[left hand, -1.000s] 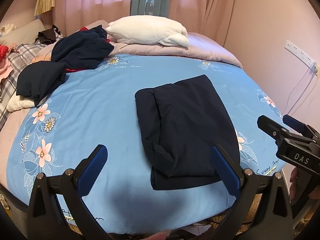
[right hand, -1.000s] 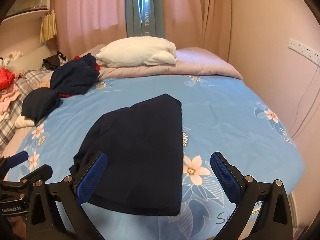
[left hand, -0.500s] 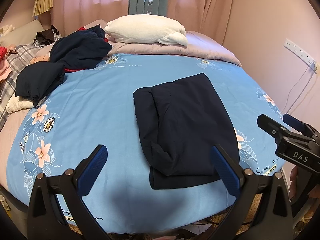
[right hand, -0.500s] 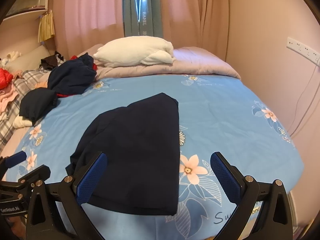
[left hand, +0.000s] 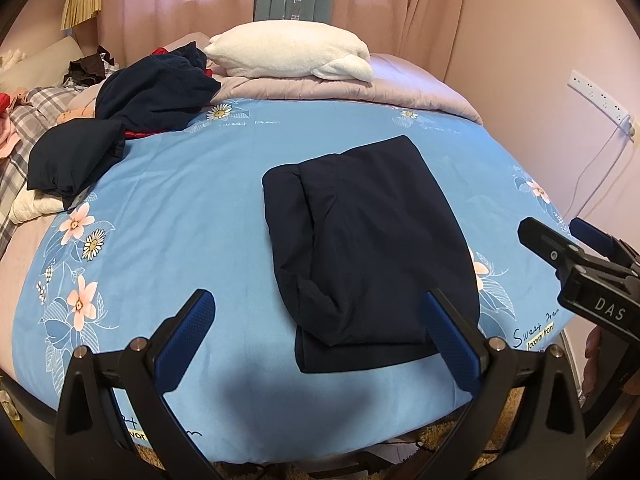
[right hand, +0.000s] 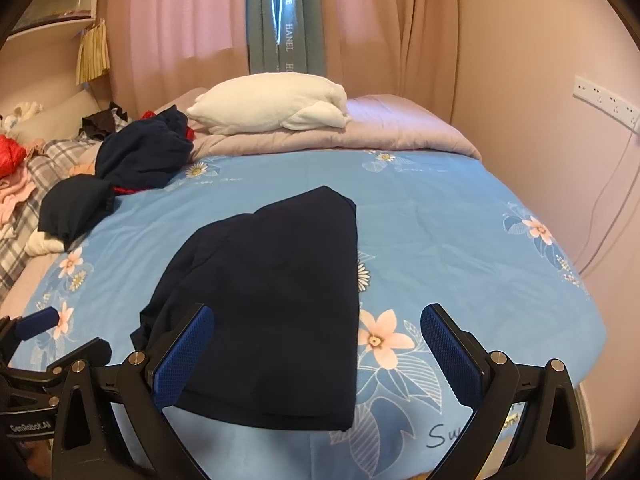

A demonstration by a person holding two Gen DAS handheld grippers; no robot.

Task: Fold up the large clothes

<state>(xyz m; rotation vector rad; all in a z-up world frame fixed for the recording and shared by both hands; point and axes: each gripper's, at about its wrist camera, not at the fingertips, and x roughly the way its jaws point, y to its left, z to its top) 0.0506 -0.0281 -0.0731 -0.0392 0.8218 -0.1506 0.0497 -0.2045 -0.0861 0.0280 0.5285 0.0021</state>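
A dark navy garment [left hand: 368, 248] lies folded into a rough rectangle on the blue floral bedspread [left hand: 192, 208]; it also shows in the right wrist view [right hand: 272, 288]. My left gripper [left hand: 320, 320] is open and empty, held above the near edge of the bed, left of the garment's near end. My right gripper [right hand: 320, 340] is open and empty above the garment's near right corner; it shows at the right edge of the left wrist view [left hand: 576, 256]. The left gripper shows at the lower left of the right wrist view [right hand: 40, 340].
A heap of dark navy clothes [left hand: 132, 112] with something red lies at the bed's far left. A white pillow [left hand: 292, 54] rests on a folded lilac quilt [left hand: 400, 88] at the head. Plaid bedding [left hand: 16, 128] is at left. A wall with sockets [left hand: 596, 94] is at right.
Both grippers have drawn back slightly and risen; the garment has not moved.
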